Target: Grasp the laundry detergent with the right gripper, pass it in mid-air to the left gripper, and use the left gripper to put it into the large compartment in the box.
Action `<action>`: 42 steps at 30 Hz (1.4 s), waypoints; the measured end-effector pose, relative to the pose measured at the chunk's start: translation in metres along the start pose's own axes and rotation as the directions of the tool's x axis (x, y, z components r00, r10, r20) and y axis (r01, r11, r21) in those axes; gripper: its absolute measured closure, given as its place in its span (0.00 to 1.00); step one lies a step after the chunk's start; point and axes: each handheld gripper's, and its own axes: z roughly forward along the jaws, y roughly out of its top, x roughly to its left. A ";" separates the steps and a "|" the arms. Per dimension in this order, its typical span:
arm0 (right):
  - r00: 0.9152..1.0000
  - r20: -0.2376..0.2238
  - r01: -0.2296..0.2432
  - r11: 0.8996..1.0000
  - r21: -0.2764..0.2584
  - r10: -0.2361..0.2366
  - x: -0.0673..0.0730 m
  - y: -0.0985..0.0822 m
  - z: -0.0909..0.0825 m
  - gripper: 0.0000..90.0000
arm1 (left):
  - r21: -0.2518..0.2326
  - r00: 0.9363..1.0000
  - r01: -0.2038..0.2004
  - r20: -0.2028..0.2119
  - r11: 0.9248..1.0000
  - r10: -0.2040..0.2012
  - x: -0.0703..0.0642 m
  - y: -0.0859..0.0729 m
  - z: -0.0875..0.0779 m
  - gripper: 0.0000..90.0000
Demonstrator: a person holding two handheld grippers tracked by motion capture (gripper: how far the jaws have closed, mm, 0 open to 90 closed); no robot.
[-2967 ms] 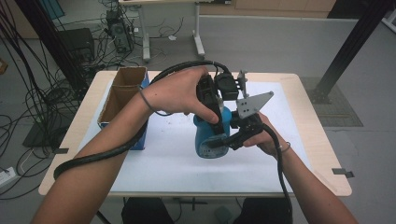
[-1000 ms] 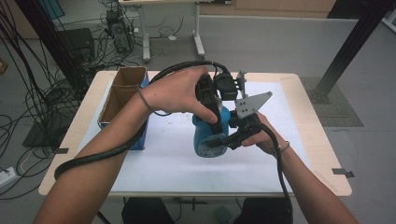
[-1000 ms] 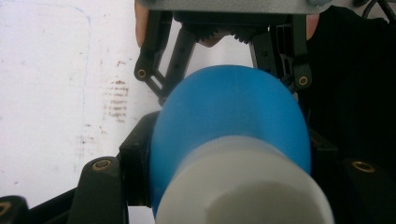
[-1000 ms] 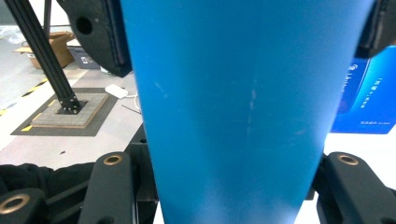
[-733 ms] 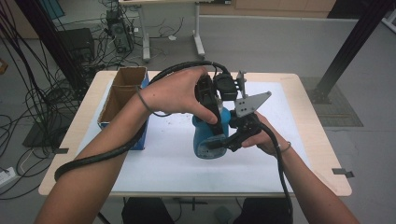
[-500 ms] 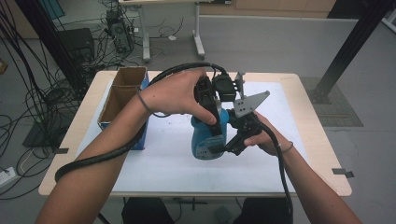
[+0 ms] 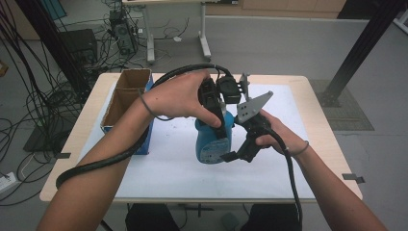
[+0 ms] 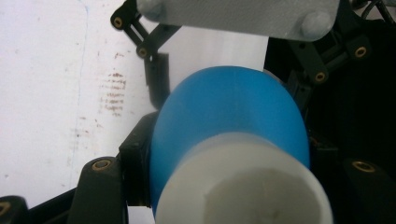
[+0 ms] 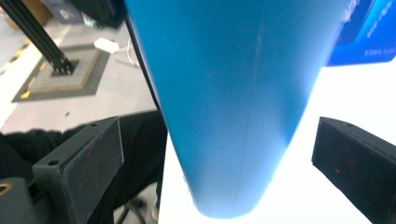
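An open cardboard box (image 7: 126,98) sits at the counter's (image 7: 173,166) left. At centre, the left gripper (image 7: 219,120) has its jaws clamped on an upright blue bottle (image 7: 208,144). The right gripper (image 7: 231,156) flanks the bottle's base, jaws just opened, apart.

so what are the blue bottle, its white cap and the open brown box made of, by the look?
Blue bottle with a white label: likely plastic, smooth with a soft sheen and a faint mould seam down its side in the right gripper view. White round cap: probably plastic too, matte, slightly translucent at the rim. Open brown box: corrugated cardboard by its dull brown walls and raw flap edges, with a blue outside face.
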 end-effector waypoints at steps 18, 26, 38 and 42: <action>0.988 0.118 -0.121 0.964 0.236 0.095 -0.016 -0.013 -0.023 0.03 | 0.008 0.992 0.122 -0.044 0.992 -0.122 0.005 -0.020 -0.004 0.42; 0.971 0.209 -0.195 0.902 0.387 0.120 -0.024 -0.014 -0.037 0.04 | 0.021 0.970 0.236 -0.070 0.972 -0.234 0.010 -0.032 -0.011 0.42; 0.947 0.274 -0.292 0.810 0.509 0.170 -0.032 -0.002 -0.065 0.05 | 0.026 0.921 0.375 -0.123 0.927 -0.369 0.018 -0.049 -0.025 0.42; 0.947 0.274 -0.291 0.802 0.522 0.166 -0.032 0.007 -0.073 0.05 | 0.024 0.897 0.424 -0.146 0.905 -0.416 0.022 -0.054 -0.033 0.42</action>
